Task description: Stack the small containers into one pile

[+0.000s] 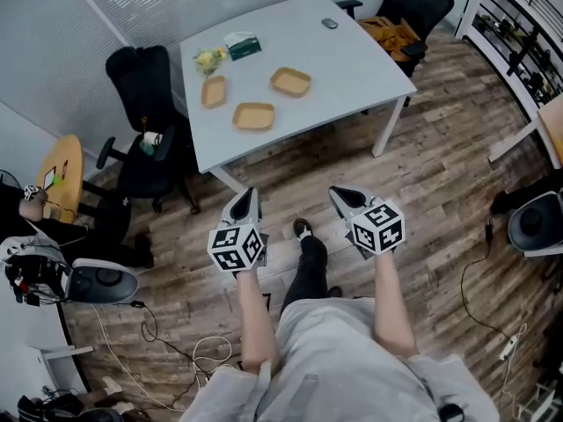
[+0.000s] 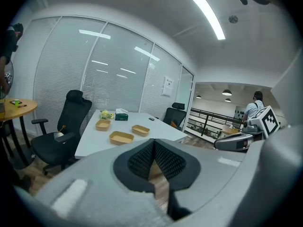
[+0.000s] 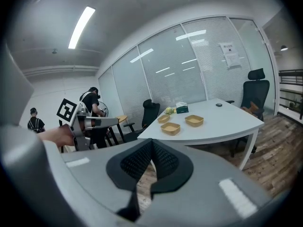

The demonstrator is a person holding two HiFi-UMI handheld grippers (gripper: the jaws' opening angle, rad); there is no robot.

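Three shallow tan containers lie apart on the white table [image 1: 352, 69]: one at the left [image 1: 214, 90], one in front [image 1: 254, 116], one at the right [image 1: 291, 82]. Both grippers hang over the wood floor, well short of the table's near edge. My left gripper [image 1: 248, 193] is shut and empty; its own view shows the pads [image 2: 161, 160] meeting and the containers [image 2: 121, 137] far ahead. My right gripper [image 1: 338, 192] is also shut and empty, with the containers [image 3: 171, 128] in the distance beyond its tips [image 3: 152, 148].
A green tissue box [image 1: 242, 46], a yellow bundle [image 1: 209, 59] and a mouse [image 1: 329, 23] lie at the table's far side. Black office chairs [image 1: 145, 104] stand at its left and far end. Cables [image 1: 176, 350] trail on the floor, with a round wooden table [image 1: 60, 170] at left.
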